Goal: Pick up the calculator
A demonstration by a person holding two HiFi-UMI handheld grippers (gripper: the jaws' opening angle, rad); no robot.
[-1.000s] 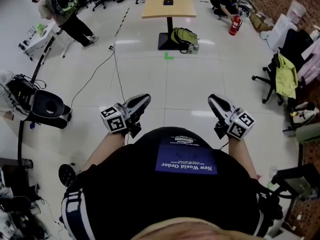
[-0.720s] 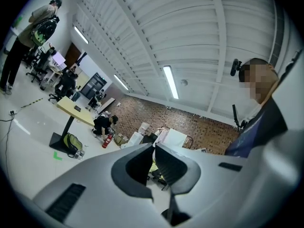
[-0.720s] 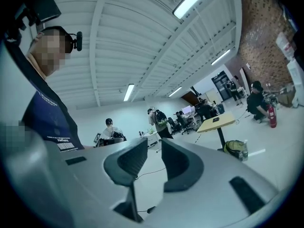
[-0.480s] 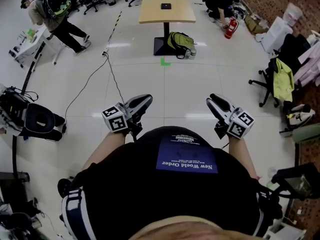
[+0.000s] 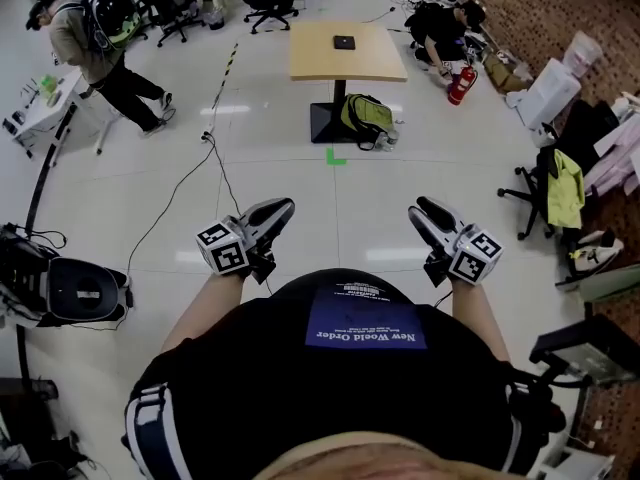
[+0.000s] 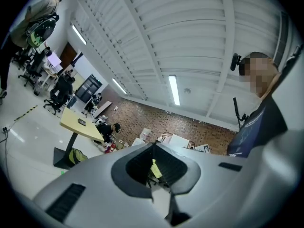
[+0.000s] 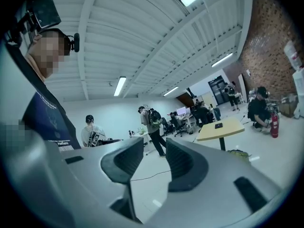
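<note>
Step in hand: approach phase, by judgement; no reach or grasp begun.
Calculator location: small dark flat rectangular calculator [image 5: 344,42] lying on top of the light wooden pedestal table [image 5: 320,63], at the far side of the glossy white floor [image 5: 330,183], well apart from both grippers.
Next move: calls for closing the gap to the table, then bringing one gripper down over the table top with jaws parted wide enough to span the flat case; a thin, low body likely to need a pinch across its edges.
Left gripper: grey two-jaw left gripper [image 5: 278,207] carried in front of the torso, pointing ahead about level; tips meeting, nothing between them.
Right gripper: grey two-jaw right gripper [image 5: 420,209] at matching height, pointing ahead about level; jaws parted by a narrow gap and opening, nothing between them.
Arm pose: both forearms bent and kept close beside the torso, grippers well apart from each other and angled slightly inward.
Hazard near target: green backpack [image 5: 362,118] resting against the table base.
</note>
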